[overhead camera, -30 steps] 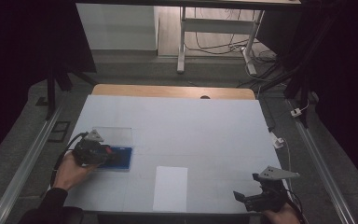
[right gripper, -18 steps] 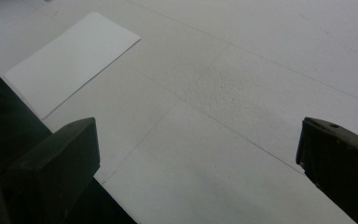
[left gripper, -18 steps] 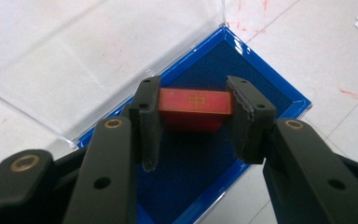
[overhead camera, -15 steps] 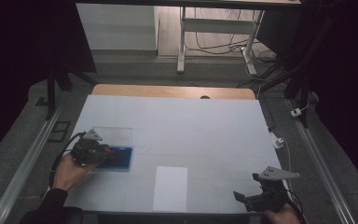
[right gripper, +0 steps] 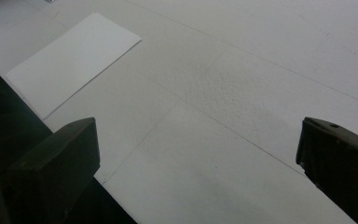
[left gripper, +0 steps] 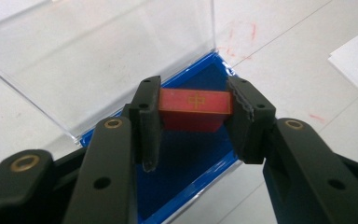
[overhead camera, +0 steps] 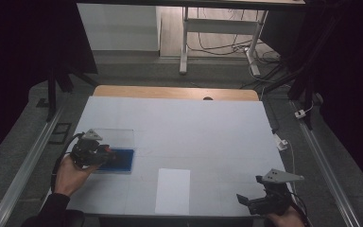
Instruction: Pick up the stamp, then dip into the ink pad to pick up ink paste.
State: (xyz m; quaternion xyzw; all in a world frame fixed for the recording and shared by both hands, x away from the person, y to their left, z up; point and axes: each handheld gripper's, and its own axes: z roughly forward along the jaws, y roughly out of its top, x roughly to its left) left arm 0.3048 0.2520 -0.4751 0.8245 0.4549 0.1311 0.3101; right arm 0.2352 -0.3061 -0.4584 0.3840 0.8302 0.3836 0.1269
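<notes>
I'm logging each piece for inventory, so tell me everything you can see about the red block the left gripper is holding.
The red rectangular block looks matte and solid, with a small gold mark on its top face. It sits level, clamped at its two ends by the left gripper, above the blue-lined base of an open box whose clear plastic lid stands raised behind it. Whether its underside touches the lining can't be told.

The high view is dim, its edges sunk into black around the paler bench (overhead camera: pixel 194 127), while both claw views are brighter and evenly lit, their near black jaws soft-focused.
</notes>
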